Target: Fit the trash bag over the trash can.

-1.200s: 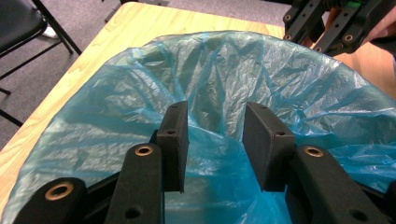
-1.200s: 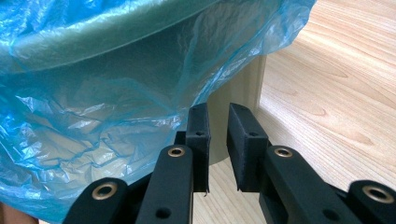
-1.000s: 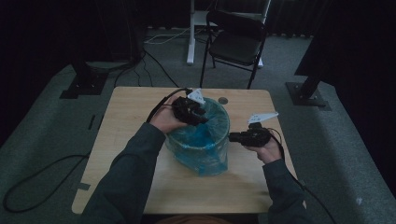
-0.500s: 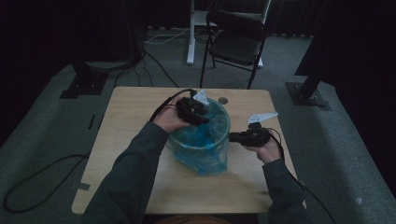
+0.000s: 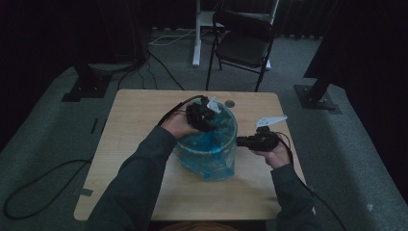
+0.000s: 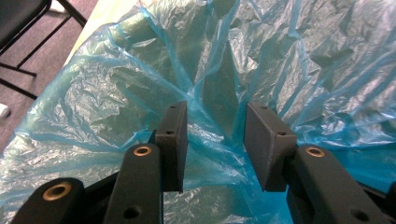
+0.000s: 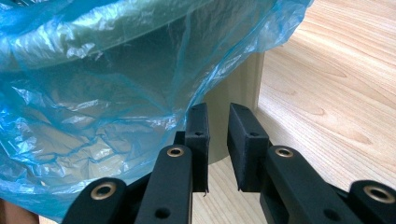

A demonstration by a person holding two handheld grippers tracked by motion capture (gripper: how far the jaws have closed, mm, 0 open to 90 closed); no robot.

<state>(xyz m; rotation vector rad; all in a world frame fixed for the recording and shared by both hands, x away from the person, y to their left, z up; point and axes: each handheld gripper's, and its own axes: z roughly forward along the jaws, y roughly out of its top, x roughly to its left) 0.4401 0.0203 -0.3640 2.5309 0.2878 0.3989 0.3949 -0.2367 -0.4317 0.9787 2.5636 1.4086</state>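
Observation:
A round bin lined with a crinkled blue plastic bag (image 5: 207, 156) stands at the middle of the wooden table (image 5: 134, 125). My left gripper (image 5: 204, 118) reaches over the bin's far left rim into the bag. Its jaws (image 6: 215, 112) stand apart, and a raised fold of the blue bag (image 6: 219, 79) lies just beyond the gap without being pinched. My right gripper (image 5: 239, 141) is level at the bin's right side. Its jaws (image 7: 217, 112) leave a narrow empty gap facing the beige bin wall (image 7: 238, 88), with the bag's hanging edge (image 7: 140, 93) beside the left pad.
A black folding chair (image 5: 243, 43) and a white desk leg (image 5: 196, 33) stand beyond the table's far edge. Dark stand bases (image 5: 86, 84) (image 5: 315, 91) flank the table, and cables (image 5: 33, 192) lie on the floor. A small round disc (image 5: 230, 103) rests near the far edge.
The left gripper has edged slightly to the right over the bin's rim. The right hand has not moved.

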